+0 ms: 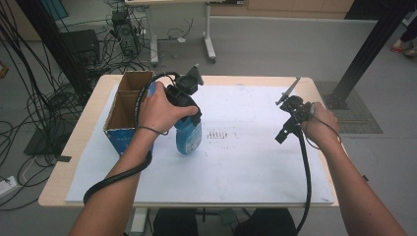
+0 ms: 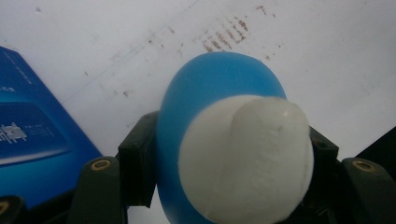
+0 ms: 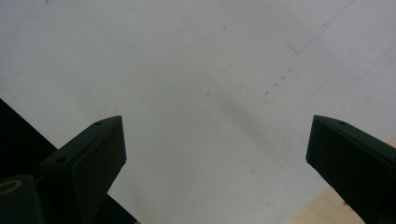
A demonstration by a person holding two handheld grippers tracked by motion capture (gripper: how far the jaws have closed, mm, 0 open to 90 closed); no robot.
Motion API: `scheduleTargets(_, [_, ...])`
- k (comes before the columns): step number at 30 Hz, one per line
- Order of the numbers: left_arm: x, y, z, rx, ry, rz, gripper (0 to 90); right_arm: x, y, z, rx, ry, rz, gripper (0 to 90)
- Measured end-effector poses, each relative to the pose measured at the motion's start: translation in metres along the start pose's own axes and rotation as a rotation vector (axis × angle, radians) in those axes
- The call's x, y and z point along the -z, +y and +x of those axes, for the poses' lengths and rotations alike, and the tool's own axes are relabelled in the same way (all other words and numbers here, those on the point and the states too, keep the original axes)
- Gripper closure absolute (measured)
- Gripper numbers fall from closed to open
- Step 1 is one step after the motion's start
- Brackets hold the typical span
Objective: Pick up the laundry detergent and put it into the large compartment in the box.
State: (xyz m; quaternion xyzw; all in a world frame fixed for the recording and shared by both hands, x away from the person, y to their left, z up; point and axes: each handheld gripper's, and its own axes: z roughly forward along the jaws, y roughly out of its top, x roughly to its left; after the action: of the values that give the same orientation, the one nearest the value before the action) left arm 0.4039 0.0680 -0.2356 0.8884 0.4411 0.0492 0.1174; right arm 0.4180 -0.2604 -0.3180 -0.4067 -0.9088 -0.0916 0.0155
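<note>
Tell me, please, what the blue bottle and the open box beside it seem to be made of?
Blue bottle: probably plastic, smooth with a soft sheen; its white cap looks matte and moulded, with a faint seam. Open box: likely cardboard, since the inside walls are plain brown and the outside is printed glossy blue.

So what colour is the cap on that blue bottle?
White. The cap on the bottle shows best in the left gripper view.

The blue bottle is looking like smooth, slightly glossy plastic, and its white cap is showing a matt, faintly grainy surface. The open box is appearing as brown cardboard inside, glossy blue print outside. White matt paper is covering the pale wooden table.
</note>
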Motion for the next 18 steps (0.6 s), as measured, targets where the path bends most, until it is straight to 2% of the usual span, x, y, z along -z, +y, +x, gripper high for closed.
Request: scheduleTargets(18, [0.071,0.016,-0.014,-0.020,0.007,-0.049,37.4,0.006,0.004,0.007,0.013,-0.002,-0.013,5.0])
